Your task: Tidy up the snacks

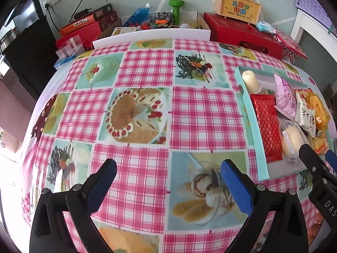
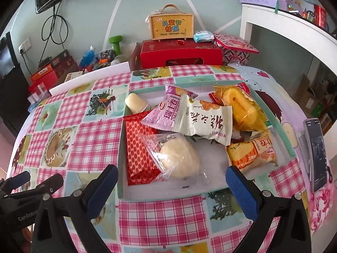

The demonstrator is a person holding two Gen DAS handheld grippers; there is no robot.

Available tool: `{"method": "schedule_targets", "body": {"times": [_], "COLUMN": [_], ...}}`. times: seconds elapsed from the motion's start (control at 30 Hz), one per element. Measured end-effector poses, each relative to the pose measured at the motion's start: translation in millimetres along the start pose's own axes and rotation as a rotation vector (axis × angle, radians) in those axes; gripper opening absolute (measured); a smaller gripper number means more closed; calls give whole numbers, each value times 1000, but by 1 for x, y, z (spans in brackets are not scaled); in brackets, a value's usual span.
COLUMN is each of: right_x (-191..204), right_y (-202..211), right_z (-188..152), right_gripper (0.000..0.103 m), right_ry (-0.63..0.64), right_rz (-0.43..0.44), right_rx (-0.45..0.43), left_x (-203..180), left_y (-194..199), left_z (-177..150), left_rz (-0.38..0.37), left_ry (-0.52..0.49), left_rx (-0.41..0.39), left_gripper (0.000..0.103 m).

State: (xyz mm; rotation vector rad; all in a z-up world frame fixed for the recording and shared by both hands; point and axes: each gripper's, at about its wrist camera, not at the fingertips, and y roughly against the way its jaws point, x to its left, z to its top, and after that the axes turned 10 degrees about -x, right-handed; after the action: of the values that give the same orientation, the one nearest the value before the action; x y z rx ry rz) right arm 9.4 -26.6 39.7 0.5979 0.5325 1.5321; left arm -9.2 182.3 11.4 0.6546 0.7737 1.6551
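Observation:
A shallow teal box (image 2: 120,164) (image 1: 245,105) on the checked tablecloth holds the snacks: a red foil pack (image 2: 139,151) (image 1: 268,126), a clear-wrapped pale bun (image 2: 179,158) (image 1: 291,139), a pink packet (image 2: 166,113) (image 1: 284,97), a white packet (image 2: 206,122), yellow cake packs (image 2: 244,111), an orange pack (image 2: 252,154) and a small cream jelly cup (image 2: 134,102) (image 1: 249,80). My right gripper (image 2: 171,181) is open, just short of the box's near edge, facing the bun. My left gripper (image 1: 168,177) is open over bare cloth, left of the box, nothing between its fingers.
A phone (image 2: 318,154) on a stand sits right of the box. At the table's far edge are a red gift box (image 2: 181,52), a yellow handled case (image 2: 171,26), a green dumbbell (image 1: 176,8), a blue bottle (image 1: 137,14) and cartons. A white shelf (image 2: 273,21) stands at right.

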Motion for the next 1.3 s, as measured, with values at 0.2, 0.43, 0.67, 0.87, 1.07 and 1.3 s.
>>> {"method": "schedule_targets", "body": {"times": [0.2,0.43,0.67,0.87,1.07,1.3], "right_x": [0,-2,-3,-2,2,2], "right_y": [9,13,7,1,-2,-2], "right_z": [-9,-16,-18,-17,-18,-18], "right_gripper": [103,103,103,103,103,103], "right_ry": [6,10,14,25,53,53], "right_rz": [-1,0,-2,-13,-23,-23], "right_rx": [-1,12,32,49,60,60], "left_x": [6,9,6,6,6,6], "left_y": [5,8,9,6,2,2], "left_z": [-10,-18,-17,-15,-15,-15], "left_rz": [-1,3,-2,-8,-9,-5], "left_ry": [19,25,15,14,18,13], "left_rx": [3,8,6,17,28,32], "left_gripper": [99,99,99,99,99,99]}}
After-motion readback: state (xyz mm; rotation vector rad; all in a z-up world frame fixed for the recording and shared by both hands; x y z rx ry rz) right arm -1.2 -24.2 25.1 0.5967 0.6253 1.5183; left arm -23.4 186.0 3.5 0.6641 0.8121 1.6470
